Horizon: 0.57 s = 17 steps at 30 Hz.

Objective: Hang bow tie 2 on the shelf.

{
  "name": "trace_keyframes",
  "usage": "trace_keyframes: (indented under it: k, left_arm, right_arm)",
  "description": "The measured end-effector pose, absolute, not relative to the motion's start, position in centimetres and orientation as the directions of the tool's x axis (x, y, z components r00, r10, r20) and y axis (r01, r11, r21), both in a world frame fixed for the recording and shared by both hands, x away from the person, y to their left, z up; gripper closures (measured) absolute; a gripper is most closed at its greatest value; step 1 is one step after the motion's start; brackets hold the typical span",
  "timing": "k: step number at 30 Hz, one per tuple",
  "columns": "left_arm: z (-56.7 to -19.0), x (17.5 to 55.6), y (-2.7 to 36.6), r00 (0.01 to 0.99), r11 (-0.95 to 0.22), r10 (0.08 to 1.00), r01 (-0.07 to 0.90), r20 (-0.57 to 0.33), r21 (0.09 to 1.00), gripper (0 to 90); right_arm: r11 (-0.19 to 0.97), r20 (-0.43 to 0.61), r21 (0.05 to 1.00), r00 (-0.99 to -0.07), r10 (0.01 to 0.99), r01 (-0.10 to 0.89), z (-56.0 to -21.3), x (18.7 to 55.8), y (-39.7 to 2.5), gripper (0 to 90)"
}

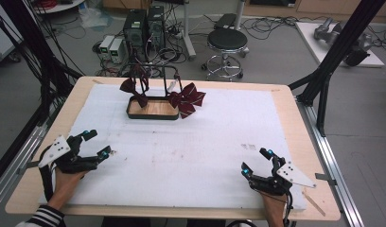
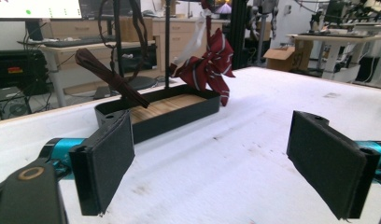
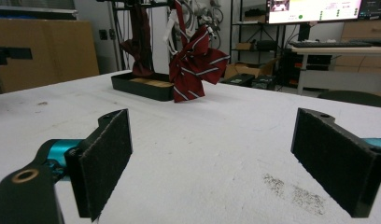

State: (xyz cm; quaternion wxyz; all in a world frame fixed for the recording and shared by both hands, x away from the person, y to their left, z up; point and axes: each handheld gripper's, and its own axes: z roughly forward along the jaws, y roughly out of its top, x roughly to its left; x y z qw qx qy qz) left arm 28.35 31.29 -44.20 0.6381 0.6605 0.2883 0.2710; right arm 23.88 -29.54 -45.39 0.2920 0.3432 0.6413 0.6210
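Your left gripper (image 1: 97, 143) sits near the table's left edge, over the near-left corner of the white foam sheet (image 1: 191, 151); your right gripper (image 1: 257, 161) is near the front-right corner, close to the sheet's near edge. Both have jaws wide apart, nothing between them. Lots of bare foam betw. the two and fwd toward the stand; the wooden table rim (image 1: 295, 123) shows as a tan border around the sheet.

Materials: foam is matte white w/ faint scuffs and a dark smudge patch by your right jaws (image 3: 296, 193). Jaw pads (image 2: 107, 163) are flat black rectangles w/ a fuzzy felt-like face, teal bits behind them.

At the far centre, well apart from both grippers: a black oblong tray (image 1: 152, 115) w/ a light wood-grain floor, a thin black wire frame (image 1: 163, 80) rising from it. Two dark red bow ties hang there. The striped bow tie (image 1: 187, 98) has white stripes and hangs at the tray's right end, draping past its rim. The plainer bow tie (image 1: 134, 87) hangs on the left side, its tail dipping into the tray.

In the left gripper view the tray lies just beyond the left pad; in the right gripper view it's up-left, farther off.
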Motion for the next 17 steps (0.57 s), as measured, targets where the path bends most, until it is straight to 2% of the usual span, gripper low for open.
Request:
trace_keyframes:
  k: [5,17]
  left_arm:
    - [-45.3,27.3,30.7,0.689,-0.045,0.724,0.011,0.025,0.999,15.4]
    - [-45.5,26.9,31.0,0.671,-0.005,0.741,-0.013,0.012,1.0,15.5]
  right_arm:
    - [-0.007,0.048,0.997,-0.591,0.805,0.071,-45.4,23.9,-29.5,11.6]
    - [-0.006,0.039,0.998,-0.588,0.808,0.058,-45.4,23.7,-29.5,11.6]
